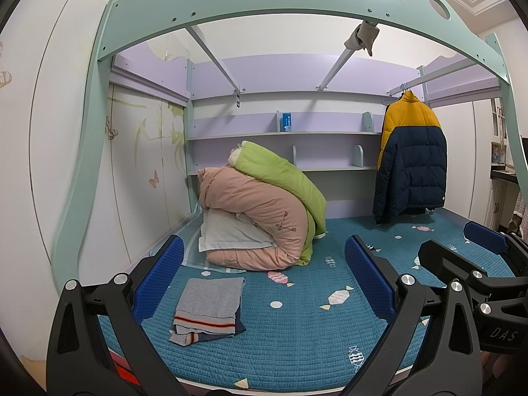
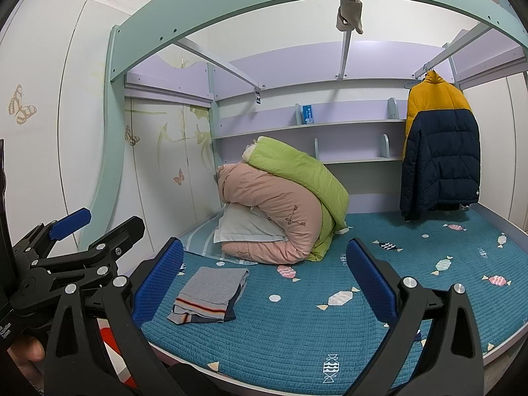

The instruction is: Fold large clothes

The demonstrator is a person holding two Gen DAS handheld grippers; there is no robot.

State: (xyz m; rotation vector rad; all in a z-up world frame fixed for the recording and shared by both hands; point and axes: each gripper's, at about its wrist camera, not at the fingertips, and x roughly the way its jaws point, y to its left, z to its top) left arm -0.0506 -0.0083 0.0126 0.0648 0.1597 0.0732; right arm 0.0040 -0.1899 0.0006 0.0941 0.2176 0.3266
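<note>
Left hand-held gripper (image 1: 264, 277) spread wide, nothing between the pads; right hand-held gripper (image 2: 264, 274) same, spread and empty. Both hover over the near edge of the bed (image 1: 297, 330). Folded grey garment (image 1: 209, 307) lies flat on the teal quilt, near-left, just beside the left pad in each view. Behind it: rolled pink duvet (image 1: 260, 211) with green duvet (image 1: 280, 171) on top, white pillow (image 1: 227, 231) tucked under. Yellow-navy puffer jacket (image 1: 412, 158) hangs from the rail, far right, hem touching the bed. Shelf box label unreadable. Layers under the grey garment only partly visible.
</note>
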